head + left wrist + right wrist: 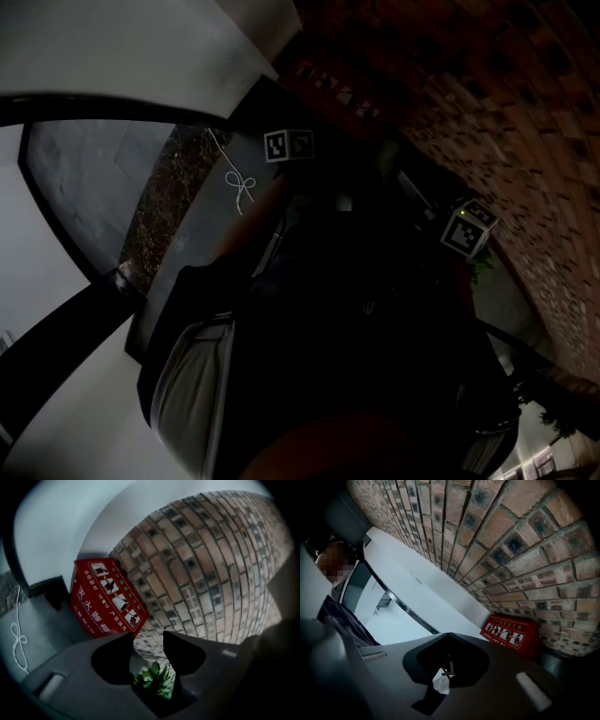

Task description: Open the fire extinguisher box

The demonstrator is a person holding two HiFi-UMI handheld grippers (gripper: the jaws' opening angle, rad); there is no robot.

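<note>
At the foot of the brick wall (201, 559), in the corner where it meets a white wall (70, 522), stands the red box (107, 603). Its face, with white characters and a row of small pictures, is turned toward the left gripper (148, 640). That gripper's jaws are apart and well short of the box. Brick and the green leaves of a plant (152, 679) show through the gap, and neither pad touches the leaves. A white cord (18, 639) lies looped on the grey floor (51, 620) to the left of the box.

Seen from the right gripper (449, 635), the box sits low and to the right, against the brick and apart from the jaws. These jaws are together at their tips and hold nothing. Dark clothing of a person (342, 616) shows at the left edge.

The head view is very dark. Both marker cubes stand out there, the left cube (289, 145) near the cord's bow and the right cube (469, 228) toward the brick wall. The box cannot be made out in it.
</note>
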